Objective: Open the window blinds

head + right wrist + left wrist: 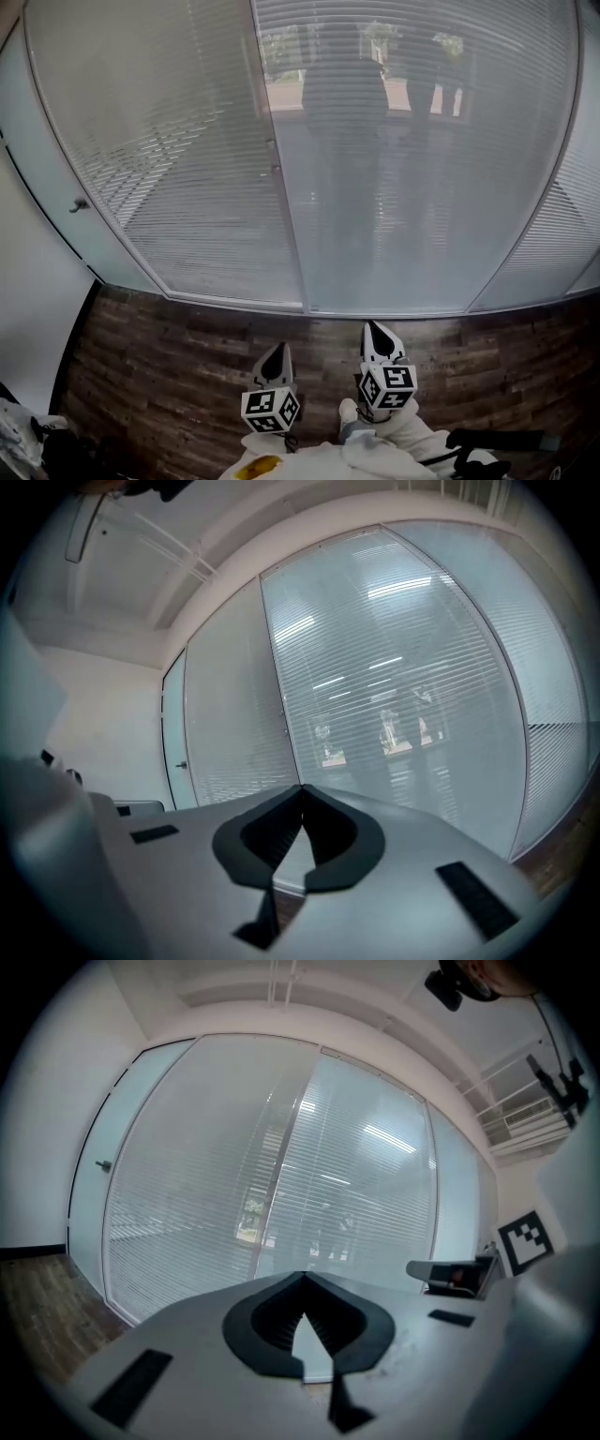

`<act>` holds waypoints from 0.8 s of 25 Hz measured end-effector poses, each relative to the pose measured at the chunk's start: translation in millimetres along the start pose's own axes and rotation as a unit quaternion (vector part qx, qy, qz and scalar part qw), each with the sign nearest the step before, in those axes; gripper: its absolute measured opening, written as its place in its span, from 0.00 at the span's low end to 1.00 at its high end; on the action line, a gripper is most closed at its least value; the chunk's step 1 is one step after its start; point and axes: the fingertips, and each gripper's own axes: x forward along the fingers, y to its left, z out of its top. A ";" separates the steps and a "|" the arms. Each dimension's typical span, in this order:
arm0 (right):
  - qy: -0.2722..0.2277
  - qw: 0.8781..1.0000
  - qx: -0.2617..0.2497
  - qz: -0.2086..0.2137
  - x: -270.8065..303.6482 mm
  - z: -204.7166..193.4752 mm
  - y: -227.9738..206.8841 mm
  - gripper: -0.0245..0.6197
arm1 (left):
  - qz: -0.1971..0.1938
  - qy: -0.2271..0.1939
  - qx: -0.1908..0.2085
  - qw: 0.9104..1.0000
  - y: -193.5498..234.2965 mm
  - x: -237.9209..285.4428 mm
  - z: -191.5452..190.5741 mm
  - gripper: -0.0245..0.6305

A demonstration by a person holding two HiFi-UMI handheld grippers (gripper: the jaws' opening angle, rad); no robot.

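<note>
Closed white slatted blinds (pixel 394 169) cover tall glass panels ahead, and they also fill the left gripper view as blinds (pixel 319 1194) and the right gripper view as blinds (pixel 394 696). My left gripper (pixel 278 352) is held low near my body, pointing at the glass wall, its jaws shut with nothing between them. My right gripper (pixel 375 330) sits beside it, slightly further forward, also shut and empty. In their own views the left gripper (pixel 304 1277) and right gripper (pixel 301 787) tips meet. Both are well short of the blinds. No cord or wand is visible.
A vertical frame post (pixel 281 187) splits the glass panels. A small door handle (pixel 79 204) sits on the frosted panel at left. Dark wood-plank floor (pixel 169 356) runs between me and the glass. Dark gear lies at the lower right (pixel 497 441) and lower left (pixel 37 441).
</note>
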 end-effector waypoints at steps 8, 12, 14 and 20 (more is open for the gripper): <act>-0.020 0.999 -0.023 0.023 96.2 54.4 -48.4 0.06 | 0.012 -0.030 0.000 0.999 -7.0 116.3 49.7 0.03; -0.018 0.999 -0.027 0.028 130.0 65.5 -66.1 0.06 | 0.019 -0.038 0.011 0.999 -4.8 155.7 66.5 0.03; -0.014 0.999 -0.024 0.028 144.3 59.6 -72.6 0.06 | 0.028 -0.037 0.013 0.999 6.1 170.3 66.1 0.03; 0.002 1.000 -0.011 0.023 178.7 59.3 -84.5 0.06 | 0.036 -0.030 0.002 0.999 21.4 203.3 79.5 0.04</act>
